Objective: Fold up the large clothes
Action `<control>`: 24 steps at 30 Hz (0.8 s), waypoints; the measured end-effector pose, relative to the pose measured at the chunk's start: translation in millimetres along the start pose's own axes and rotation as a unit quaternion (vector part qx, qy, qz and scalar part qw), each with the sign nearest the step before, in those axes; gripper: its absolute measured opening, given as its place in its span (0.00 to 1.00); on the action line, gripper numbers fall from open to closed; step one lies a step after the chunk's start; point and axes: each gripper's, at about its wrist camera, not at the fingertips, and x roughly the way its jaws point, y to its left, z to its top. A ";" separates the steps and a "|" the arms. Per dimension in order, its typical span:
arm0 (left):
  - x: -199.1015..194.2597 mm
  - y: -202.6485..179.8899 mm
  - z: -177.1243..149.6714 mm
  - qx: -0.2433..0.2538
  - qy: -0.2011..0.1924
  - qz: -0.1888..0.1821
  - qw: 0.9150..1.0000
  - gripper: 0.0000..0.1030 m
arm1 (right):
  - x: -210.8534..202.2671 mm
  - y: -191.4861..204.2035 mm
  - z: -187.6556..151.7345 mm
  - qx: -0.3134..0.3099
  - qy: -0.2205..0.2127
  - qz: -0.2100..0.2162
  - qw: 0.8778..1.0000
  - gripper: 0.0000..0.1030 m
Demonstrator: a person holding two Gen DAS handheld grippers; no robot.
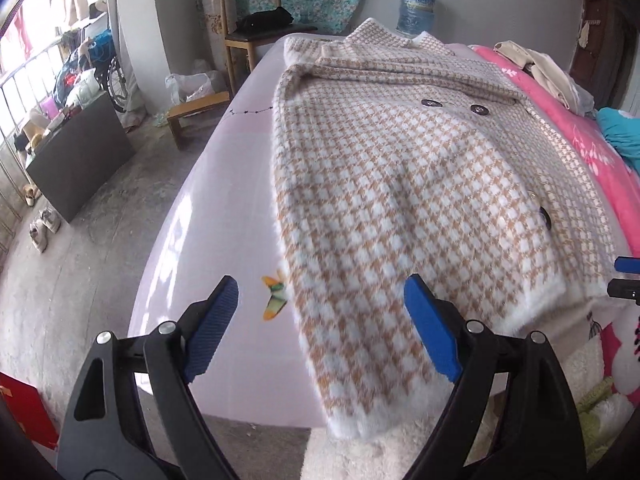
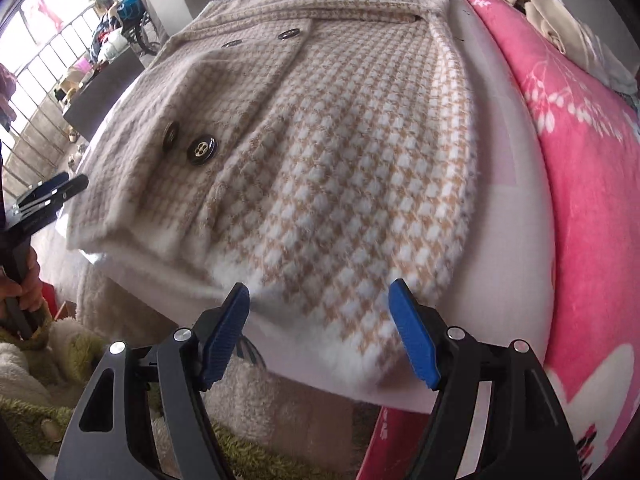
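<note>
A tan-and-white houndstooth coat (image 1: 400, 184) with dark buttons lies spread on a pale pink bed surface (image 1: 224, 208), collar at the far end. It also shows in the right wrist view (image 2: 340, 160). My left gripper (image 1: 320, 320) is open and empty, just above the coat's near left hem. My right gripper (image 2: 318, 320) is open and empty, over the near right hem. The right gripper's tip (image 1: 626, 276) shows at the right edge of the left wrist view. The left gripper (image 2: 48, 194) shows at the left of the right wrist view.
A pink flowered blanket (image 2: 580, 168) with loose clothes lies along the bed's right side. A wooden chair (image 1: 244, 28), water jug (image 1: 416, 8) and dark box (image 1: 80, 156) stand on the concrete floor. Fluffy white-green fabric (image 2: 60, 392) lies below the bed's near edge.
</note>
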 end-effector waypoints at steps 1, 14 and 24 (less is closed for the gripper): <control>-1.7 3.4 -3.1 -0.009 -0.002 -0.012 1.000 0.79 | -6.1 -5.8 -1.3 0.015 -0.009 -0.001 1.000 0.68; 20.1 21.0 -12.1 -0.094 0.023 -0.106 0.990 0.44 | 0.7 -62.0 7.7 0.149 -0.034 0.047 0.987 0.68; 16.7 13.2 -26.4 -0.096 0.039 -0.101 0.990 0.33 | 6.3 -48.7 -16.3 0.162 -0.013 0.081 0.983 0.38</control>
